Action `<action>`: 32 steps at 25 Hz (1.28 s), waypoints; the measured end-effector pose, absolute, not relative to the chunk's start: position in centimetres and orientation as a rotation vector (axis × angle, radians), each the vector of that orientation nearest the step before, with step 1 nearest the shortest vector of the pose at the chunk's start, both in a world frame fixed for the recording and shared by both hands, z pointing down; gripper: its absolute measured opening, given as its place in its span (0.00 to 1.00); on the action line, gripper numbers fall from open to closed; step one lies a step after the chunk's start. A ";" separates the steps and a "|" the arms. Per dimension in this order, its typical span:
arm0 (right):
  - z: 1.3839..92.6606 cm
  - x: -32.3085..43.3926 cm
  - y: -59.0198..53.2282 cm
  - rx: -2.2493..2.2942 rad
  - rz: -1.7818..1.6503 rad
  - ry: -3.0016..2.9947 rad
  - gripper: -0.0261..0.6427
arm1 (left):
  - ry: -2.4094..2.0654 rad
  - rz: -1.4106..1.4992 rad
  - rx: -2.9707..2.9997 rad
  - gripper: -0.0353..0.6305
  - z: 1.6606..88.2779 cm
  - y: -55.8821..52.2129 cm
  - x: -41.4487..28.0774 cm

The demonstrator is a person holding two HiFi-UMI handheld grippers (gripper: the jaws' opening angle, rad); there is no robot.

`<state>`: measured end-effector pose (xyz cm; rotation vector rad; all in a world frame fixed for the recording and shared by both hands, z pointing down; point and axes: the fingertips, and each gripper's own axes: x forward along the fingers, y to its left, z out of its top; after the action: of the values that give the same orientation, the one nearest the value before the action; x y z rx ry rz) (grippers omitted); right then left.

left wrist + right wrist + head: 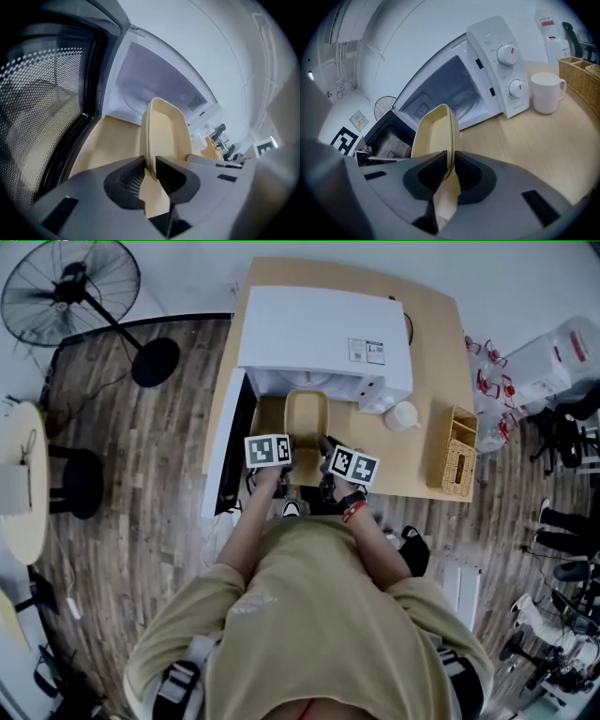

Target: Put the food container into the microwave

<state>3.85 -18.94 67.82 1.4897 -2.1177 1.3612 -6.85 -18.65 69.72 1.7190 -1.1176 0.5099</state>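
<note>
A beige food container [307,418] hangs in front of the white microwave [323,338], whose door [228,442] stands open to the left. My left gripper [150,174] is shut on the container's left rim [146,136]. The right gripper [450,169] is shut on the right rim [451,131]. The container [433,133] points toward the microwave's open cavity [440,93], just outside it. In the head view both grippers [281,457] [330,465] sit at the container's near end under their marker cubes.
A white mug [547,91] stands right of the microwave on the wooden table [431,381]. A wicker basket [457,454] lies at the table's right edge. The microwave's control dials [507,55] face the right gripper. A floor fan [70,292] stands far left.
</note>
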 end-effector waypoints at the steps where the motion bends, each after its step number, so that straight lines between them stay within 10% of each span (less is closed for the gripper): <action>1: 67.8 3.9 -19.6 1.486 1.365 -2.120 0.14 | -1.122 0.512 1.720 0.18 69.7 -19.3 -6.8; 32: 67.9 4.2 -31.9 1.509 1.415 -2.173 0.14 | -1.198 0.438 1.719 0.18 69.8 -31.1 -6.6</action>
<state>4.24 -31.89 67.89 1.5088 -2.1734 1.4154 -6.64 -31.11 69.79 1.7187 -1.1984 0.4383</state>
